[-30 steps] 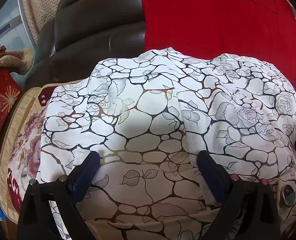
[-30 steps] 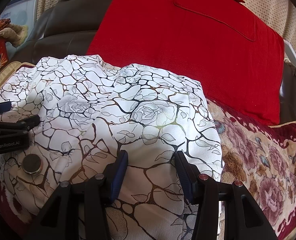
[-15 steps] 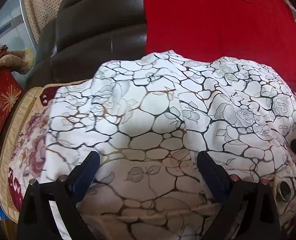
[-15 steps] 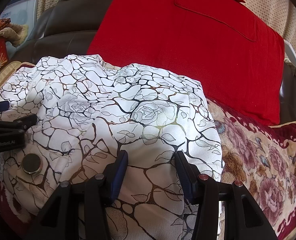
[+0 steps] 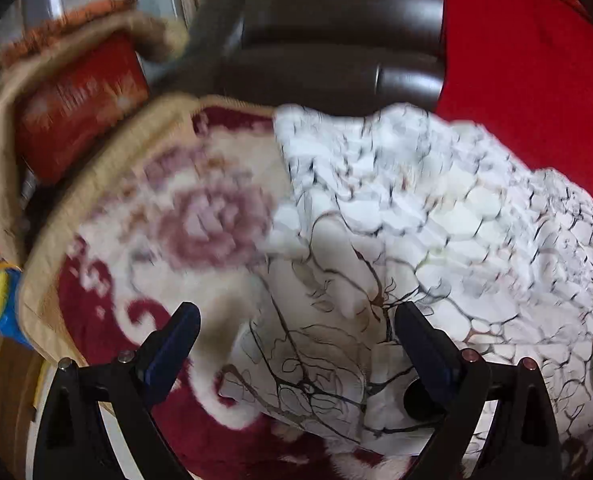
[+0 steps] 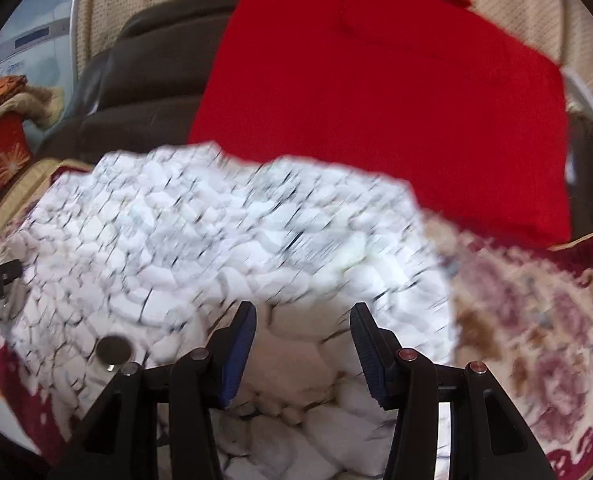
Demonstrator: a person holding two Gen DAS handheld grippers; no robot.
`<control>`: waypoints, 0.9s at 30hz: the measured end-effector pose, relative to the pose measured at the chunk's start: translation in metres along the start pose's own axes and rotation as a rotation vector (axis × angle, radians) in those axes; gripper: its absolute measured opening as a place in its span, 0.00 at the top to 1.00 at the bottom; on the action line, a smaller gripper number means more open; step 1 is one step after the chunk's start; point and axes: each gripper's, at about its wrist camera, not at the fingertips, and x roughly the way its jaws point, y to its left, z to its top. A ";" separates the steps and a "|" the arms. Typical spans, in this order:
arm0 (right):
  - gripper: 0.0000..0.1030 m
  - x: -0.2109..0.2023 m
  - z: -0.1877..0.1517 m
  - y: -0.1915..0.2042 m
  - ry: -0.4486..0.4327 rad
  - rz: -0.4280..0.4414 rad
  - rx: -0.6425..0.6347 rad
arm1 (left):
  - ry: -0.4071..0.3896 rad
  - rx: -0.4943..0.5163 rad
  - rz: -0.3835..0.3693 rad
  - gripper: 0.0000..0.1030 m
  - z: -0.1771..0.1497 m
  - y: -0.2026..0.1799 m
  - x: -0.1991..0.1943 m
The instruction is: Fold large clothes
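While white patterned garment (image 5: 436,240) lies on floral sofa cover (image 5: 184,216), dark sofa back (image 5: 336,40) behind, both grippers' fingers (image 6: 238,344) released.

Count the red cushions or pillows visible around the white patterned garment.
2. A large red cushion leans on the dark sofa back behind the garment; a smaller red patterned pillow sits at the far left. Others may be hidden.
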 end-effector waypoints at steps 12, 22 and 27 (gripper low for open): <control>0.45 -0.002 0.004 -0.023 0.005 0.104 0.128 | 0.041 -0.225 -0.206 0.05 -0.024 0.062 -0.047; 0.45 0.005 0.002 -0.027 0.028 0.176 0.214 | 0.234 -0.580 -0.531 0.05 -0.070 0.052 0.011; 0.45 0.008 0.001 -0.025 0.024 0.168 0.198 | 0.112 -0.692 -0.584 0.05 -0.056 0.052 0.018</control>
